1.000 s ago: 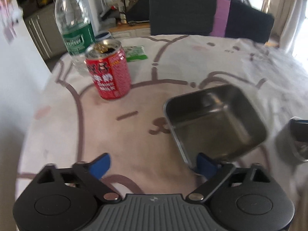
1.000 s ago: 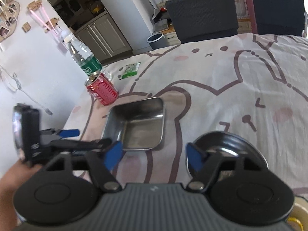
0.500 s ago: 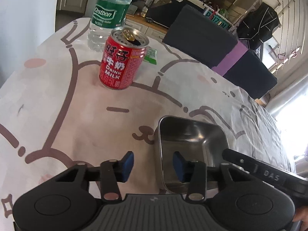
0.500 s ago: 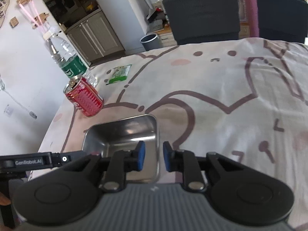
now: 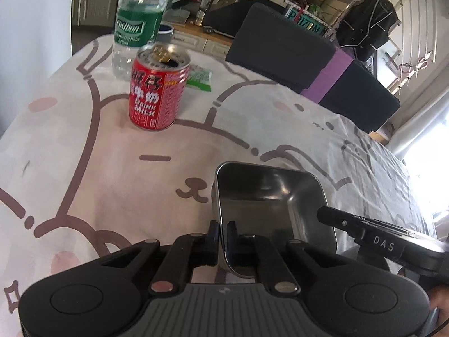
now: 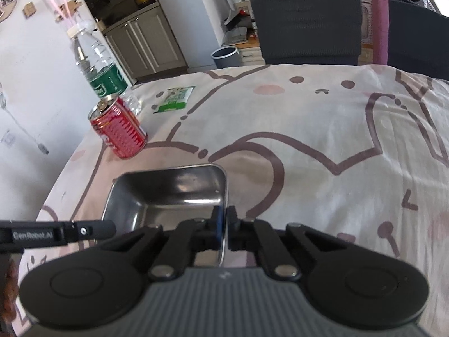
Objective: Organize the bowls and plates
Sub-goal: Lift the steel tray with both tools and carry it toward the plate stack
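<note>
A square stainless steel bowl (image 5: 269,202) sits on the cartoon-print tablecloth; it also shows in the right wrist view (image 6: 171,193). My left gripper (image 5: 223,231) is shut on the bowl's left wall near its front corner. My right gripper (image 6: 224,224) is shut on the bowl's right wall. The right gripper's body (image 5: 387,244) shows at the right of the left wrist view, and the left gripper's body (image 6: 56,233) at the left of the right wrist view. No plate is in view.
A red milk-drink can (image 5: 157,87) and a water bottle (image 5: 137,22) stand at the table's far left, also in the right wrist view as the can (image 6: 119,127) and bottle (image 6: 98,67). A green packet (image 6: 174,98) lies behind. Dark chairs (image 6: 306,28) stand at the far edge.
Both grippers moved in on the steel bowl and closed from open onto its opposite walls. The round steel dish seen near the right gripper a second ago is out of view.
</note>
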The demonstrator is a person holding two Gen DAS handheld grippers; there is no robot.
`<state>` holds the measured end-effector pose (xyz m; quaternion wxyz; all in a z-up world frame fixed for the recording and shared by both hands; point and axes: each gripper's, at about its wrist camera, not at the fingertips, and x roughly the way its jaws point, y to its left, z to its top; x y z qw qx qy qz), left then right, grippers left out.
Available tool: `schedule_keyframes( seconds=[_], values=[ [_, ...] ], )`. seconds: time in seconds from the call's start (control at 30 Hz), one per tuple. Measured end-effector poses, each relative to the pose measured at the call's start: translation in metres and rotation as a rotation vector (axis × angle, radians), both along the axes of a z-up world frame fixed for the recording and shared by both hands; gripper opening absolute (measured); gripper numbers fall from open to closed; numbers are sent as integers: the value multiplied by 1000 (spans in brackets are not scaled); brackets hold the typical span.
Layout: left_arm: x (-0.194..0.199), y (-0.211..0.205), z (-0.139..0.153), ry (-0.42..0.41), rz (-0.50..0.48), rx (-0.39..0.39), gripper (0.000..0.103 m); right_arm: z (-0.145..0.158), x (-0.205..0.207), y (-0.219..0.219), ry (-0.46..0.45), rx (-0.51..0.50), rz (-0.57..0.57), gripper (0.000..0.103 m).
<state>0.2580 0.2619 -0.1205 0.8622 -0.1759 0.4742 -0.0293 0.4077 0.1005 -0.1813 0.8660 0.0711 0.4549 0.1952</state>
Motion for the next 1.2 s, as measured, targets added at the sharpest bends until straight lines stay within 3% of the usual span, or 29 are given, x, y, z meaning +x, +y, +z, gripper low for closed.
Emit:
schedule_keyframes(
  seconds=[0.2,0.4,0.67,0.97,1.2],
  values=[
    [-25,-18,34,-51,2,-28,5,35,-19,-26,-45,59,34,5],
    [-60,-61,76,-111,-74,-42,5,82,-62,-68,-145,31,97,6],
    [-111,-133,115,-198,-165,-49,5,126,-121,-148,-192,93,49,6],
    [-142,-218,107,-229,-280,-100,5,133,-191,-253,-211,116,-35,6],
    [-137,-268,99,-239,-359,-160,6,126,-215,-325,-204,163,-138,6]
  ],
)
